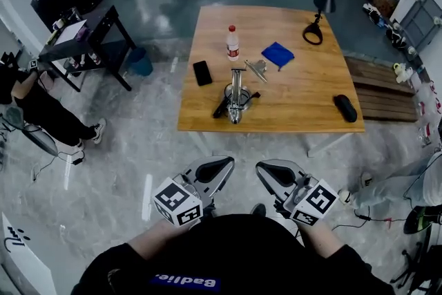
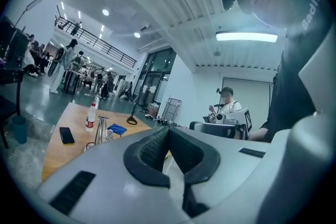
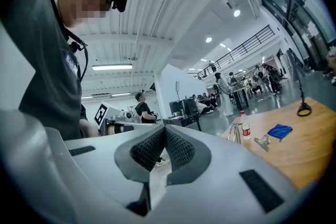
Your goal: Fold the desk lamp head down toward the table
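The silver desk lamp point(image 1: 236, 97) stands near the front middle of the wooden table point(image 1: 304, 100), its arm upright over a round base with a black cord. It shows small in the left gripper view point(image 2: 101, 131) and in the right gripper view point(image 3: 234, 134). My left gripper point(image 1: 228, 164) and right gripper point(image 1: 262, 169) are held close to my body, well short of the table, their tips pointing toward each other. Both are shut with nothing between the jaws point(image 2: 169, 131) point(image 3: 165, 131). Neither one touches the lamp.
On the table lie a water bottle point(image 1: 233, 43), a black phone point(image 1: 202, 72), a blue cloth point(image 1: 277, 54), a metal clip point(image 1: 257, 68), a black loop point(image 1: 312, 33) and a black case point(image 1: 345, 108). A black cart point(image 1: 90, 45) stands to the left, a wooden bench point(image 1: 380, 90) to the right. People sit around.
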